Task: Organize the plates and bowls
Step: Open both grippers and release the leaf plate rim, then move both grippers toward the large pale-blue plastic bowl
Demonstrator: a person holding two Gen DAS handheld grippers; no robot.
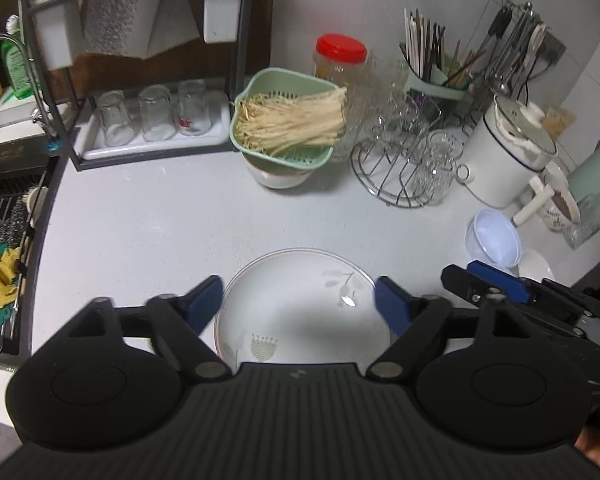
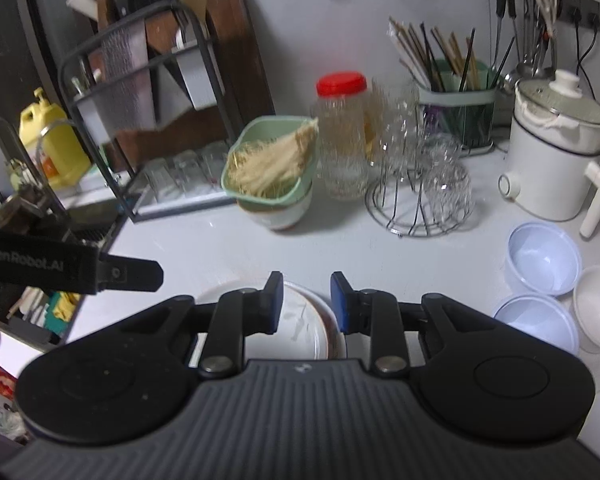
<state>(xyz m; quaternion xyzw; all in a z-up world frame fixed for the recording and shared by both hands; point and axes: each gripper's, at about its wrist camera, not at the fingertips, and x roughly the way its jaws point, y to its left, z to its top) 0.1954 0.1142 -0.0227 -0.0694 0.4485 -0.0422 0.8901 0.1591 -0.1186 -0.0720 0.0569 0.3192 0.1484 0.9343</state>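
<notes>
A white plate (image 1: 300, 304) with a flower print lies flat on the grey counter. My left gripper (image 1: 299, 300) is open above it, one finger past each side of the plate, holding nothing. In the right wrist view the plate (image 2: 304, 320) lies below my right gripper (image 2: 303, 304), whose jaws stand partly open over its right rim with nothing between them. Three small bowls (image 2: 544, 256) sit on the counter at the right; one bluish bowl (image 1: 494, 236) shows in the left wrist view. The right gripper's fingers (image 1: 496, 280) reach in at the plate's right.
A green colander of noodles (image 1: 288, 124) sits on a bowl at the back. A wire rack with glasses (image 1: 408, 160), a red-lidded jar (image 1: 340, 60), a utensil holder (image 1: 436, 76) and a white pot (image 1: 512, 152) stand behind. A dish rack (image 1: 152, 120) and sink (image 1: 4, 248) are at left.
</notes>
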